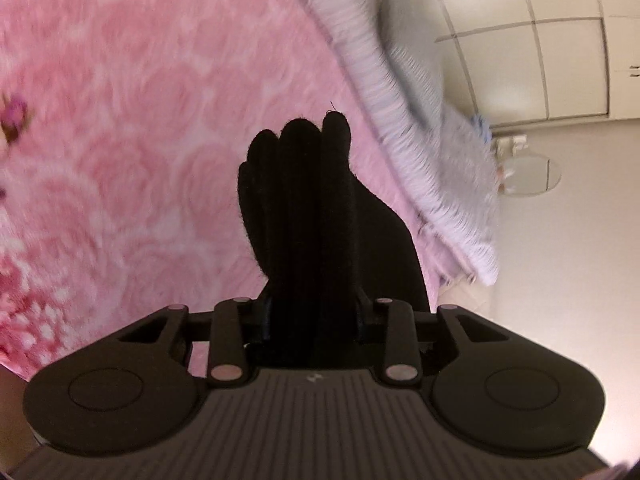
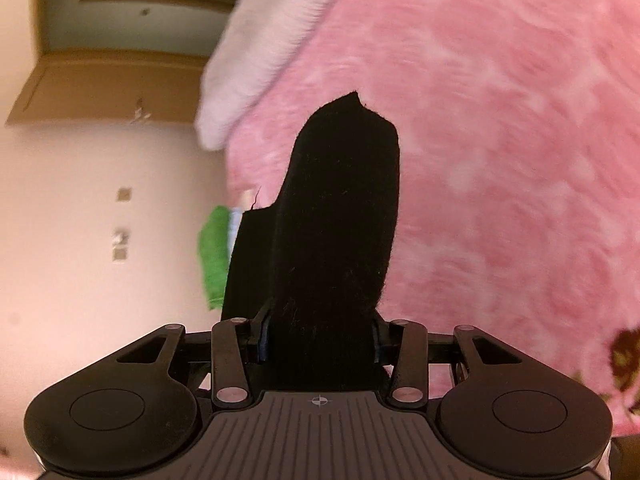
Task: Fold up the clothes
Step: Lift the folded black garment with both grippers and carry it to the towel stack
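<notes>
- Gripping a bunched fold of black knit fabric (image 1: 304, 216), the left claw (image 1: 314, 316) has its jaws pressed on the cloth, which stands up in ridges ahead of the fingers.
- Beyond and to the left of that claw spreads a fuzzy pink rose-patterned blanket (image 1: 140, 120); a pale lilac fringed cloth (image 1: 436, 168) lies up and to its right.
- The right claw (image 2: 320, 336) clamps another thick fold of the same black garment (image 2: 340, 216), rising straight ahead of it.
- A green cloth (image 2: 214, 256) sits just left of that fold.
</notes>
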Action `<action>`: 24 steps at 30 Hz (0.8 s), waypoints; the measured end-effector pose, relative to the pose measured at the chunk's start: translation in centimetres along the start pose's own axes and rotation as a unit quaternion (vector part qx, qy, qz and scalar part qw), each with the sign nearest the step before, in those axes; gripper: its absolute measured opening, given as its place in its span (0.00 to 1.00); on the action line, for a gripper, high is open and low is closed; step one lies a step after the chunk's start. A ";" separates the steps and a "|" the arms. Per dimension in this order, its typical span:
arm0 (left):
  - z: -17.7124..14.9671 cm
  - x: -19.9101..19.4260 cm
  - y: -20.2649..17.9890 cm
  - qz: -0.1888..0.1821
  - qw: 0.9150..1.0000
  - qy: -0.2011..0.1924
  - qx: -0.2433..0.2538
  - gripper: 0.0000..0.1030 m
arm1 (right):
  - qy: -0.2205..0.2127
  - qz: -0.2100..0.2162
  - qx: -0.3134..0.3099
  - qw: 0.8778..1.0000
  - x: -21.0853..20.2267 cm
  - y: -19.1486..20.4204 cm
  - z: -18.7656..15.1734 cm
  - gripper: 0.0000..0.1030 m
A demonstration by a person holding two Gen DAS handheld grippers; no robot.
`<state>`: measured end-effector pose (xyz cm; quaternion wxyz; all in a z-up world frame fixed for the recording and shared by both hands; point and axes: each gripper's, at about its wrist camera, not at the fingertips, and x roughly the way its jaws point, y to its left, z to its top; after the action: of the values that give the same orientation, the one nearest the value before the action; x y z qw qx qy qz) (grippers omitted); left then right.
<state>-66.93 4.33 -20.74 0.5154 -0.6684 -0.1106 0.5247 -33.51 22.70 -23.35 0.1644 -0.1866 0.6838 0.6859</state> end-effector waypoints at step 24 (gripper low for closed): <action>25.2 -23.1 12.9 -0.020 0.997 -0.054 0.047 0.28 | -0.014 0.048 -0.045 0.998 29.1 21.9 -6.5 0.41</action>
<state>-102.37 -2.81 -15.46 0.5499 -0.6115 -0.1266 0.5547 -69.32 15.06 -18.13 0.1322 -0.1514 0.6579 0.7258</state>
